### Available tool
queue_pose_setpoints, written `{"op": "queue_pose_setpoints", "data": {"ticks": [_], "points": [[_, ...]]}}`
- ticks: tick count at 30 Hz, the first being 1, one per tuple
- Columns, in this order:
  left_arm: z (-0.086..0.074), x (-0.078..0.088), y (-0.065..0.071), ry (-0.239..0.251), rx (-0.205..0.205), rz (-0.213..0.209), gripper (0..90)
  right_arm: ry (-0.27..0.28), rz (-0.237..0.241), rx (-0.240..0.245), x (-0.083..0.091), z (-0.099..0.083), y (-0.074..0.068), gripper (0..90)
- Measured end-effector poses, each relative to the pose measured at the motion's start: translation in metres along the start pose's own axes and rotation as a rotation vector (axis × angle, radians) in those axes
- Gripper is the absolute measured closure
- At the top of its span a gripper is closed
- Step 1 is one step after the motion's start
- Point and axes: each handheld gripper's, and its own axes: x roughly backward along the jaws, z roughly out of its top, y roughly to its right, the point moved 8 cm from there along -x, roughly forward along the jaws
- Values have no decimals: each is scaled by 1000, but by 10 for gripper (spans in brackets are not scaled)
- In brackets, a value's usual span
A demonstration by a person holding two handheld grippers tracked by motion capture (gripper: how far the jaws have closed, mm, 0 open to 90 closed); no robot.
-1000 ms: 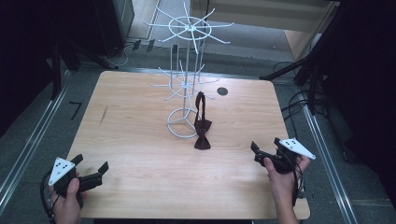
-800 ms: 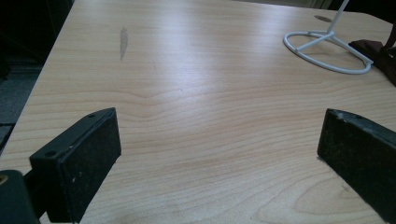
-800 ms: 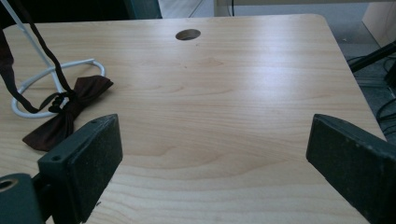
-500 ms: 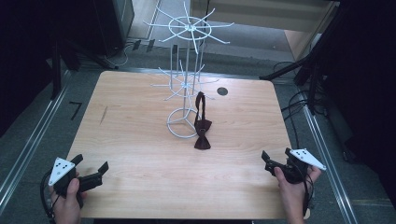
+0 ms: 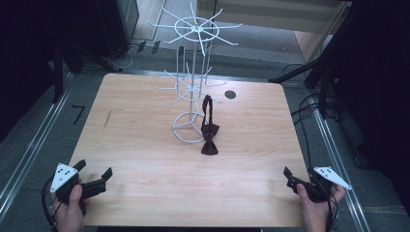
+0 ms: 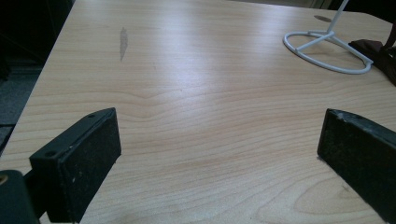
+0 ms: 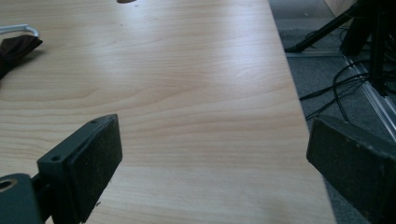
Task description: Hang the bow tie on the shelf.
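High view shows the bow tie (image 5: pixel 210 140) hanging by its strap from a low arm of the white wire rack (image 5: pixel 193 87), its bow resting on the table (image 5: pixel 145 145) just beside the rack's ring base, probably so the strap stays hooked. Both the left gripper (image 5: pixel 92 169) and the right gripper (image 5: pixel 296 180) sit at the near corners, jaws wide apart and empty, well clear of it.
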Motion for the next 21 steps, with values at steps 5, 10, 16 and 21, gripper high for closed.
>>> {"op": "queue_pose_setpoints", "data": {"ticks": [5,10,16,21], "points": [[0,0,0,0,0,1,1,-5,-24,-12,7,-8,14,35],[0,0,0,-1,0,1,1,-11,-40,-31,12,-17,27,35],[0,0,0,-3,-1,1,1,9,-38,-58,18,-22,34,36],[-1,-1,0,-14,-1,-3,1,21,-39,-63,19,-23,34,41]]}}
